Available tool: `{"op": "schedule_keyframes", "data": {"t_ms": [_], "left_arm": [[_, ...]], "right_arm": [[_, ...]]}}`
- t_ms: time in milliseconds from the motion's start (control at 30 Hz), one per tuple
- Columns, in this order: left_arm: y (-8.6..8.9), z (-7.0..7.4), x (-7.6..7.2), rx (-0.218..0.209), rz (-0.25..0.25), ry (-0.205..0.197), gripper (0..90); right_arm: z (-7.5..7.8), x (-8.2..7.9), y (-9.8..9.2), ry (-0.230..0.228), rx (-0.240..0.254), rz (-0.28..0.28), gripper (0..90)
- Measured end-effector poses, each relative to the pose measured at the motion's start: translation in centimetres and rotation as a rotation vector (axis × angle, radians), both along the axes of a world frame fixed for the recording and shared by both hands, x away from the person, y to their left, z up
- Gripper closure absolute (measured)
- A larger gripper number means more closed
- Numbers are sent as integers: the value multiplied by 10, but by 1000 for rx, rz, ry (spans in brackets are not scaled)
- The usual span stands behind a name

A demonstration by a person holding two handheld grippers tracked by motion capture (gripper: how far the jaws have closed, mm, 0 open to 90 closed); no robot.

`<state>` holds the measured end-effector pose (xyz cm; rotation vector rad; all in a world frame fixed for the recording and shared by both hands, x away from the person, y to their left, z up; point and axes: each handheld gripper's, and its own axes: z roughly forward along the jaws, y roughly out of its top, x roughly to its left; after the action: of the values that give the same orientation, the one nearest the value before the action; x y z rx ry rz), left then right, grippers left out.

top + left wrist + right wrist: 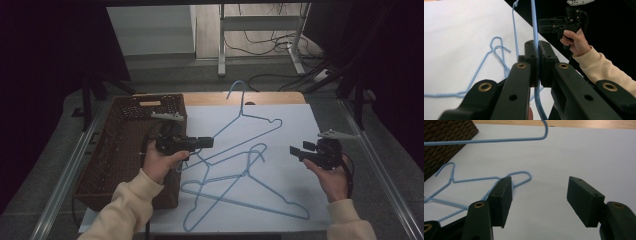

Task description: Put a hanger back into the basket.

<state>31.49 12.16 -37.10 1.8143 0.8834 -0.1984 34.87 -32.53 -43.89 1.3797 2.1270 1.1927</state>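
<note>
Above white sheet, left gripper clamps hanger wire; right gripper agape, empty; basket interior dim.

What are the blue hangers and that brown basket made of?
The blue hangers look like thin wire, probably metal with a blue coating: slim bent strands twisted together at the neck. The brown basket looks woven, maybe wicker or plastic rattan: its walls show a braided weave.
</note>
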Motion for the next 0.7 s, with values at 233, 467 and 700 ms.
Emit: {"op": "schedule_keyframes", "data": {"t_ms": [233,467,700], "left_arm": [[30,-2,-6,-25,10,-4,868],[65,0,-15,-71,58,-24,868],[105,0,-25,-128,115,-31,868]], "right_arm": [[-3,2,3,17,-3,21,352],[-3,1,2,23,-4,23,346],[-5,1,2,31,-7,19,337]]}}
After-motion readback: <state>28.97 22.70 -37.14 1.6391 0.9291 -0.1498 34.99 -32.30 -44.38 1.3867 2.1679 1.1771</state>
